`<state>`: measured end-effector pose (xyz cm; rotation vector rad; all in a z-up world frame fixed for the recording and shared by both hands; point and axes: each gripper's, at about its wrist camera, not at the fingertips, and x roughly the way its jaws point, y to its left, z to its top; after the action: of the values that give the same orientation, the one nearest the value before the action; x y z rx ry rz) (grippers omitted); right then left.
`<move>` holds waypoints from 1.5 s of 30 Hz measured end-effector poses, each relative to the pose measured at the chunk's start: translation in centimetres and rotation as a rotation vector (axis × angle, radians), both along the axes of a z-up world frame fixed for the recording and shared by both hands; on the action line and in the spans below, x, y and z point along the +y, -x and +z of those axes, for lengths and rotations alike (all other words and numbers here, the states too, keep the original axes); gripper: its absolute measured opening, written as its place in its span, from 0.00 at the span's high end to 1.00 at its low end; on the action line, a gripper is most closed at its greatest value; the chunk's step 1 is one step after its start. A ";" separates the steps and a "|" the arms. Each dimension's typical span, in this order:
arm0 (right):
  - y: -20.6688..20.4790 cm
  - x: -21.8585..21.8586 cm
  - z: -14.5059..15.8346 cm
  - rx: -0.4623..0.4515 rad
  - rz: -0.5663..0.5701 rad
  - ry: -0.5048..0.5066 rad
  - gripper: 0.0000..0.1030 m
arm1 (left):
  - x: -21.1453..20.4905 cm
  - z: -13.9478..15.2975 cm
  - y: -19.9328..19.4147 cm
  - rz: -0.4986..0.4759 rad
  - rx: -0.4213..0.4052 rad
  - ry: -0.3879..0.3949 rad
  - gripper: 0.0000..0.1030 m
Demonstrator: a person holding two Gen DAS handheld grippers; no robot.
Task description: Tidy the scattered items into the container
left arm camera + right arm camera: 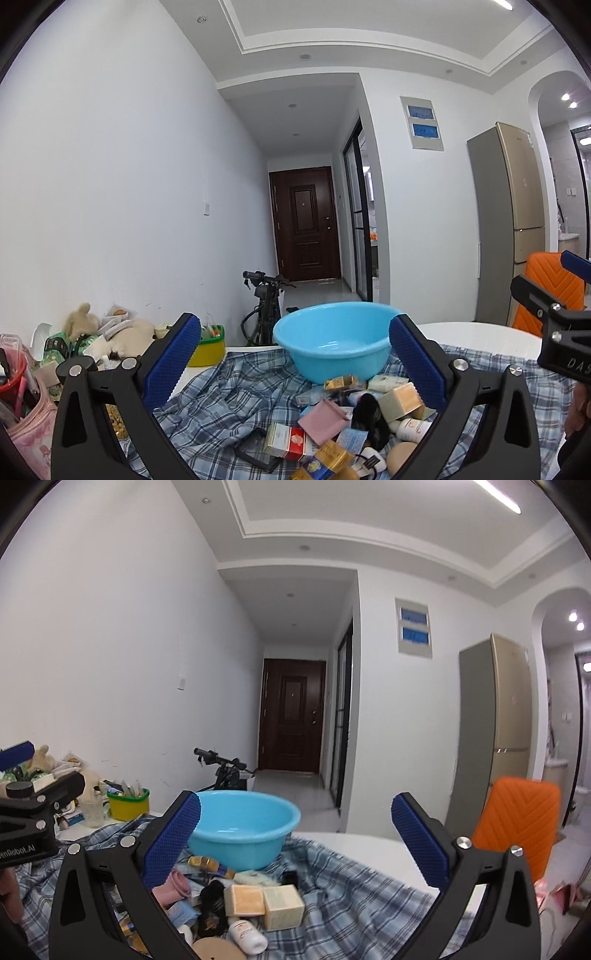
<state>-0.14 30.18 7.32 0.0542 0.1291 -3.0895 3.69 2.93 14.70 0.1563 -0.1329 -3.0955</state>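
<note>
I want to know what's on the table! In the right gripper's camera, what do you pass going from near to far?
White bottle → tan soap box → gold and dark tube → blue basin → black scooter handlebar → brown door.

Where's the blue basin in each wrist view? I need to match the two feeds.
Left wrist: blue basin sits centre, between the jaws, beyond the item pile.
Right wrist: blue basin sits left of centre, partly behind the left jaw.
Shared landmark: the dark brown door down the hallway.
</note>
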 end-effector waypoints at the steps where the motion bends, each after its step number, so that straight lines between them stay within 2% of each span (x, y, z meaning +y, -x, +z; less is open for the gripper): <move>1: -0.2 -0.1 0.2 0.009 -0.006 -0.010 0.00 | -0.1 0.2 -0.1 -0.005 -0.001 -0.004 0.00; 6: -0.6 -0.4 0.7 0.026 -0.031 -0.044 0.00 | -0.4 0.7 -0.5 0.063 0.014 -0.014 0.00; 10: 0.3 0.0 0.8 -0.011 -0.028 -0.027 0.00 | -0.8 0.8 -0.1 0.077 0.007 -0.029 0.00; 15: 3.6 0.6 1.7 -0.140 0.003 -0.024 0.00 | -1.4 1.9 3.8 0.011 -0.127 -0.037 0.00; 21: 9.3 0.4 2.7 -0.324 0.002 -0.037 0.00 | -3.2 2.3 10.0 -0.010 -0.328 -0.128 0.00; 24: 11.2 0.2 3.0 -0.382 0.045 -0.027 0.00 | -3.8 2.1 13.1 0.005 -0.423 -0.125 0.00; 28: 14.3 -0.1 3.0 -0.458 0.090 -0.027 0.00 | -4.5 1.5 16.3 0.002 -0.484 -0.131 0.00; 32: 17.4 -0.9 1.2 -0.616 0.127 -0.064 0.00 | -4.9 -0.3 18.4 0.001 -0.563 -0.095 0.00; 36: 19.6 -0.9 -1.5 -0.782 0.157 -0.094 0.00 | -5.1 -3.7 20.6 -0.059 -0.743 -0.091 0.00; 38: 20.5 -0.4 -3.2 -0.867 0.183 -0.081 0.00 | -5.5 -5.3 21.0 -0.073 -0.809 -0.085 0.00; 41: 21.2 0.6 -4.9 -0.984 0.204 -0.056 0.00 | -6.1 -6.9 21.4 -0.046 -0.863 -0.072 0.00; 45: 21.1 1.6 -5.5 -0.997 0.177 -0.056 0.00 | -6.9 -7.7 21.4 -0.029 -0.873 -0.077 0.00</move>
<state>-21.22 31.82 1.86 1.4256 0.1551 -2.5096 -17.69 -4.01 7.02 1.4843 -0.0341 -2.8054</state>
